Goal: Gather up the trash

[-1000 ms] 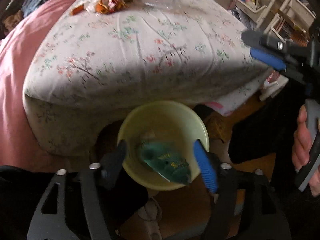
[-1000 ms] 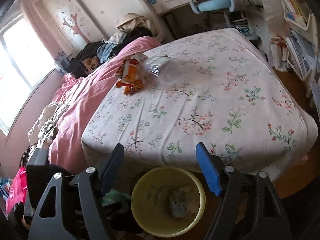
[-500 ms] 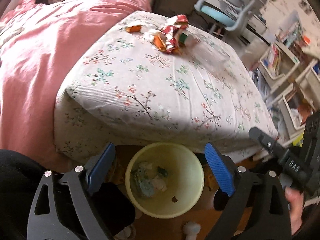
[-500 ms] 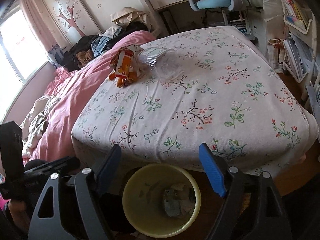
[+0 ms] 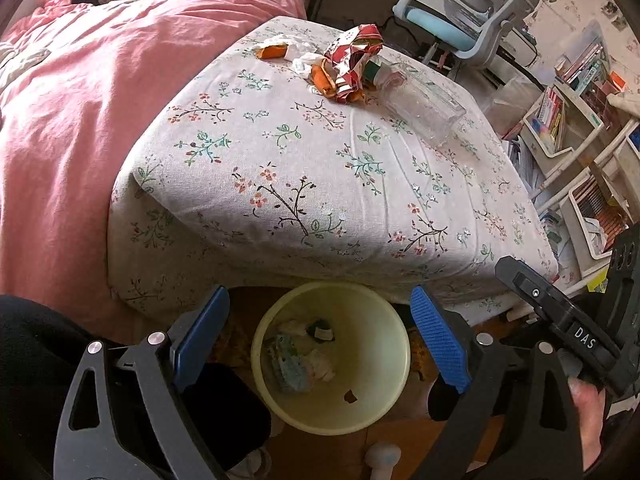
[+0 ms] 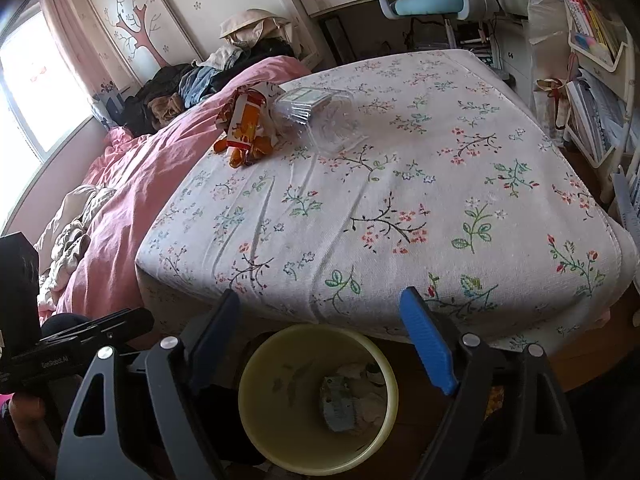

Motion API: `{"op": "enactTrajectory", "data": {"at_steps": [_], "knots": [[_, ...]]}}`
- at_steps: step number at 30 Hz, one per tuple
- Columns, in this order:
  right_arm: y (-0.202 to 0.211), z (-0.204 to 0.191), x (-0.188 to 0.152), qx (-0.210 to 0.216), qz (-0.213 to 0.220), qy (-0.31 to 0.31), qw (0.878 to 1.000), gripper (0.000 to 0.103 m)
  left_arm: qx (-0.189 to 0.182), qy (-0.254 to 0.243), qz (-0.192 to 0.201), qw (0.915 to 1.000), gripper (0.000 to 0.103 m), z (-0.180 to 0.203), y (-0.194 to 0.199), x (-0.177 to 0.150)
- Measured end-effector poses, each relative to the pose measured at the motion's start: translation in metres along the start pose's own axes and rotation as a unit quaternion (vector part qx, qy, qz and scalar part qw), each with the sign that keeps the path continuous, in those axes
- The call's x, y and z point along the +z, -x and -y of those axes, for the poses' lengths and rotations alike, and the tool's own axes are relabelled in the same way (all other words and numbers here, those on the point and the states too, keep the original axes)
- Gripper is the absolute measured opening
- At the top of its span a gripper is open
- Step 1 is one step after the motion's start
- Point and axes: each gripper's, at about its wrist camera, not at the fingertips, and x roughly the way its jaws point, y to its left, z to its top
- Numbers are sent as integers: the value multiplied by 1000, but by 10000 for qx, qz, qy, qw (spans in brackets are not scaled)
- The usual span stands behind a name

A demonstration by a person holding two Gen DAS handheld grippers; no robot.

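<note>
A pale yellow bin stands on the floor at the foot of the bed, with a blue wrapper and white scraps inside; it also shows in the right wrist view. My left gripper is open and empty above the bin. My right gripper is open and empty above it too. On the floral sheet lie crumpled red-orange wrappers, white tissue and a clear plastic box. The wrappers and box show far off in the right wrist view.
A pink duvet covers the bed's left side. A blue desk chair and white book racks stand right of the bed. Clothes pile by the wall. The right gripper's body is at the left view's right edge.
My left gripper opened and let the blue wrapper fall into the bin, then lifted and tilted up toward the bed. My right gripper rose slightly and stayed open.
</note>
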Motion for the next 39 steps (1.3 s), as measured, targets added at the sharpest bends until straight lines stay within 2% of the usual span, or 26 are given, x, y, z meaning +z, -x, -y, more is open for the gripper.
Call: {"op": "enactTrajectory", "data": {"at_steps": [39], "knots": [[-6,-5,-3,-79,-100,114,9999,83,-24,1,10,10000,89,3,0,-1]]}}
